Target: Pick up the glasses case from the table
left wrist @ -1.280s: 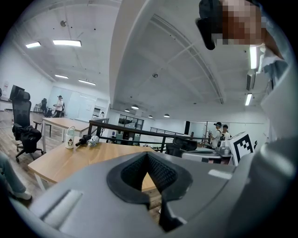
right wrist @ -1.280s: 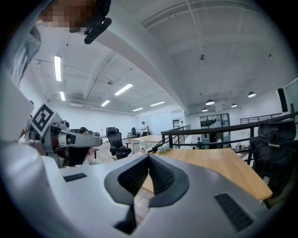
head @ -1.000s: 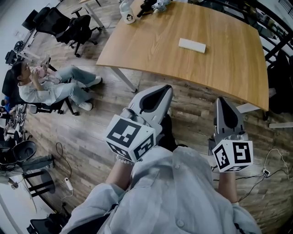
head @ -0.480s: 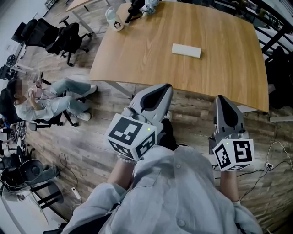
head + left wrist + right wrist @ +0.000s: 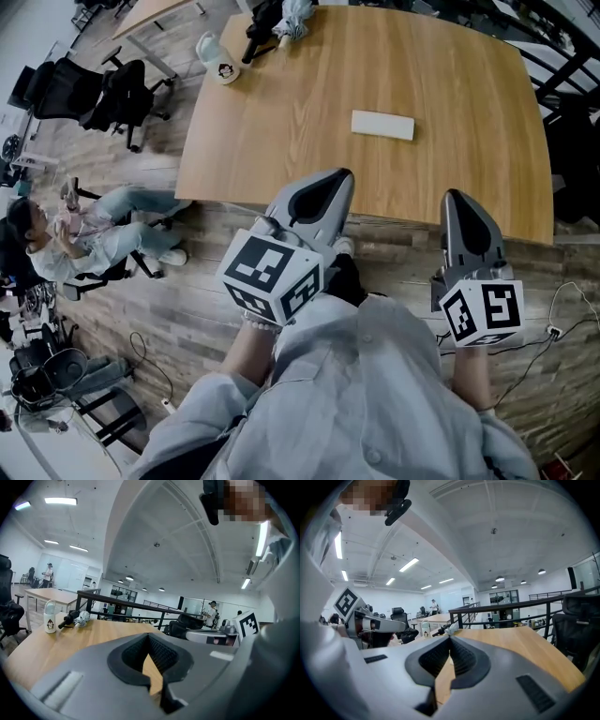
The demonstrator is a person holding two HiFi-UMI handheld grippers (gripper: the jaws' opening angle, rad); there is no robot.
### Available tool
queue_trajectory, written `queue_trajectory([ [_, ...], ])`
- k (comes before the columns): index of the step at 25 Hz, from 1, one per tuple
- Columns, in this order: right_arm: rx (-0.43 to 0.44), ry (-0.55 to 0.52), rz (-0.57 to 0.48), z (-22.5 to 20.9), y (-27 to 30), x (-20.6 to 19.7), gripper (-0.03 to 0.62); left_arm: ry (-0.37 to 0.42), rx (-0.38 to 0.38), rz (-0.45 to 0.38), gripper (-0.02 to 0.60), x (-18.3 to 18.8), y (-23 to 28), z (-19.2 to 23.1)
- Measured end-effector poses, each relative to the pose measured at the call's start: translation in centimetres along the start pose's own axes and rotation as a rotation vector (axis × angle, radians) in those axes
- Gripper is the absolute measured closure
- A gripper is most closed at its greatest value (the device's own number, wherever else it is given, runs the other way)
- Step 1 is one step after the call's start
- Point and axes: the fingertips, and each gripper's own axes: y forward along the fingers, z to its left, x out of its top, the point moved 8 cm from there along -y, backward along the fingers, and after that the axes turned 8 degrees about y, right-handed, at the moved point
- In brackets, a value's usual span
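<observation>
On the table [image 5: 281,122], glasses case [image 5: 382,125] flat, lengthwise left-right.

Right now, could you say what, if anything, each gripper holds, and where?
Nothing: left gripper and right gripper are shut, empty; the flat white glasses case lies on the wooden table.

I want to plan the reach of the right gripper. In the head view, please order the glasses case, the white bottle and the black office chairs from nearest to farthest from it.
1. glasses case, mid-table, just ahead of the right gripper.
2. white bottle, at the table's far left corner.
3. black office chairs, on the floor beyond the table's left edge.
</observation>
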Motion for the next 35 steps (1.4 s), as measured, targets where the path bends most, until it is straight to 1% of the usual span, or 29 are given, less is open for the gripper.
queue_trajectory([
  [8, -0.045, 0.022, 0.032, -0.8, 5.9, 0.7, 0.592, 0.005, -0.047, 0.041, 0.583, 0.4, 4.5, 5.4],
  [12, -0.073, 0.033, 0.043, -1.2, 8.2, 0.8, 0.593, 0.029, -0.058, 0.059, 0.583, 0.5, 6.1, 7.6],
  [18, -0.109, 0.053, 0.053, -1.0, 11.0, 0.8, 0.594, 0.004, -0.087, 0.072, 0.583, 0.2, 7.7, 10.5],
  [27, -0.151, 0.048, 0.093, -1.1, 12.8, 0.3, 0.593, -0.031, -0.142, 0.077, 0.583, -0.4, 9.6, 12.5],
  [32, -0.165, 0.048, 0.11, -1.5, 13.1, -0.1, 0.593, -0.022, -0.149, 0.1, 0.583, -0.7, 10.5, 13.1],
  [35, -0.166, 0.052, 0.12, -2.3, 13.3, -0.2, 0.592, -0.033, -0.154, 0.105, 0.583, -0.7, 11.1, 13.2],
])
